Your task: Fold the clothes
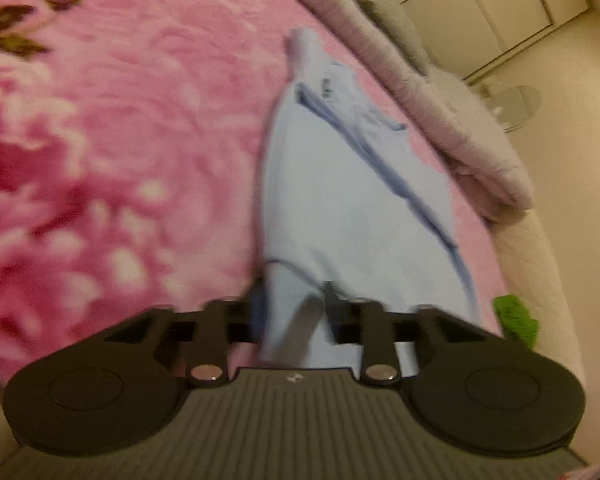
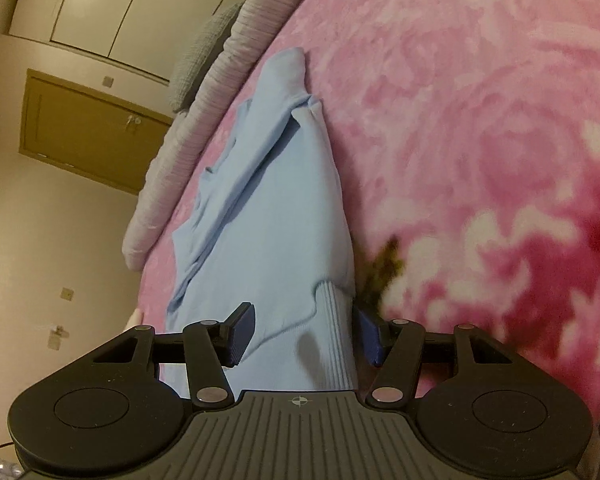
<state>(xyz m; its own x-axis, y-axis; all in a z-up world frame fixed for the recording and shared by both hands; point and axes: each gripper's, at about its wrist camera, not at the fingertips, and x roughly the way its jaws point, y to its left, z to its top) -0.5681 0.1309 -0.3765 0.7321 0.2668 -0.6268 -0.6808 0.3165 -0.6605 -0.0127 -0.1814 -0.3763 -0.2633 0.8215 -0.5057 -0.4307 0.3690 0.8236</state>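
1. We see the light blue garment (image 1: 340, 184) lying on the pink floral blanket (image 1: 120, 140), stretching toward 12 o'clock.
2. Left claw (image 1: 290, 300) clenches the garment's near edge.
3. Right claw (image 2: 304, 332) is released, hem (image 2: 336, 340) between its pads, untouched.

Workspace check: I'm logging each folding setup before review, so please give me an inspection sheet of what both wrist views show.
Surface: pink floral blanket covering a bed, with a rolled pinkish quilt along its far edge.
Job's things: light blue sweater, bunched lengthwise on the blanket; its ribbed hem lies towards the grippers.
Clutter: a green object at the bed edge, too blurred to identify.
Grippers: left gripper has sweater fabric between its jaws; blur hides whether the pads press. Right gripper is open, hem between its pads but untouched.
Cables: nothing seen.
Surroundings: cream wardrobe doors, a brown door, wall sockets.
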